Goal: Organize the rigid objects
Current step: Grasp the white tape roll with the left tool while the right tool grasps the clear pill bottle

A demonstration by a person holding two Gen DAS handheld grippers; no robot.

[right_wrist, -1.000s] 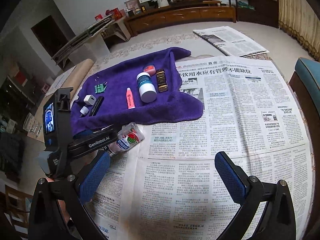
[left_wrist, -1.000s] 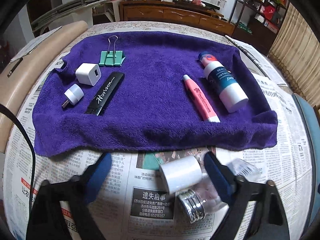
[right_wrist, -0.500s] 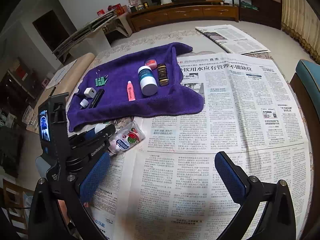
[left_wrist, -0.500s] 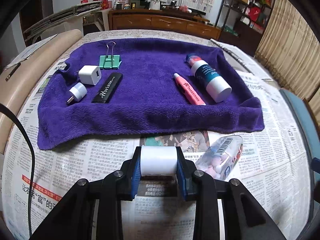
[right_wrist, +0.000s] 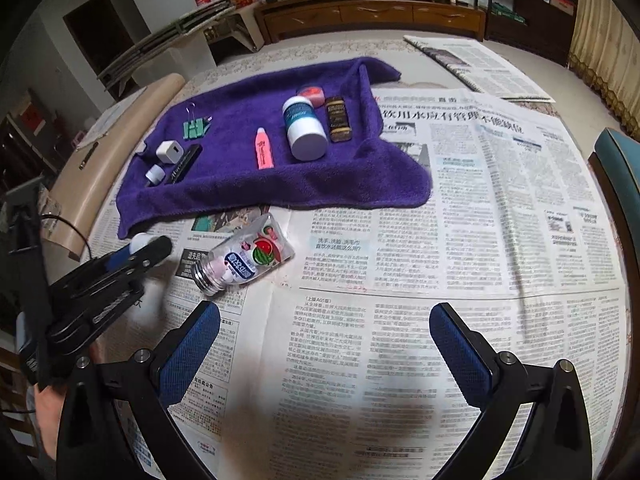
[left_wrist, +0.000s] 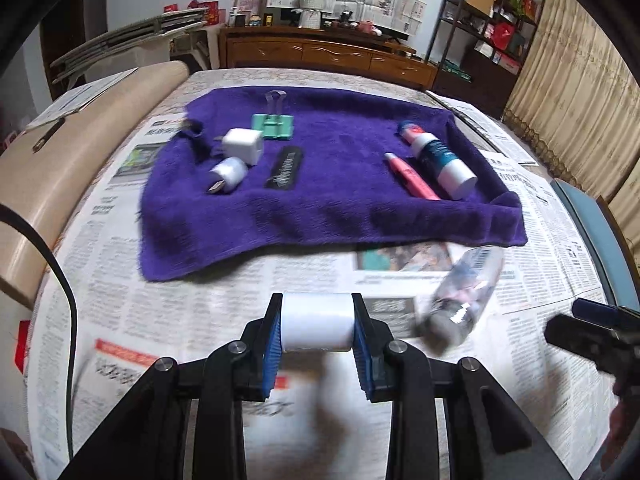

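My left gripper (left_wrist: 317,324) is shut on a white bottle cap (left_wrist: 317,322) and holds it above the newspaper; it shows at the left of the right wrist view (right_wrist: 138,254). The uncapped clear candy bottle (right_wrist: 244,260) lies on its side on the newspaper, just right of the cap (left_wrist: 464,292). My right gripper (right_wrist: 325,350) is open and empty, low over the newspaper in front of the bottle. A purple towel (left_wrist: 340,208) behind holds the sorted items.
On the towel lie a green binder clip (left_wrist: 273,124), a white charger (left_wrist: 243,145), a small white plug (left_wrist: 228,174), a black stick (left_wrist: 285,168), a pink highlighter (left_wrist: 412,176), a white-blue bottle (left_wrist: 444,160) and a brown bar (right_wrist: 338,120). A beige padded edge (left_wrist: 60,160) runs along the left.
My left gripper closed on the white cap and lifted it back from the bottle. My right gripper moved forward and left, closer to the lying bottle.
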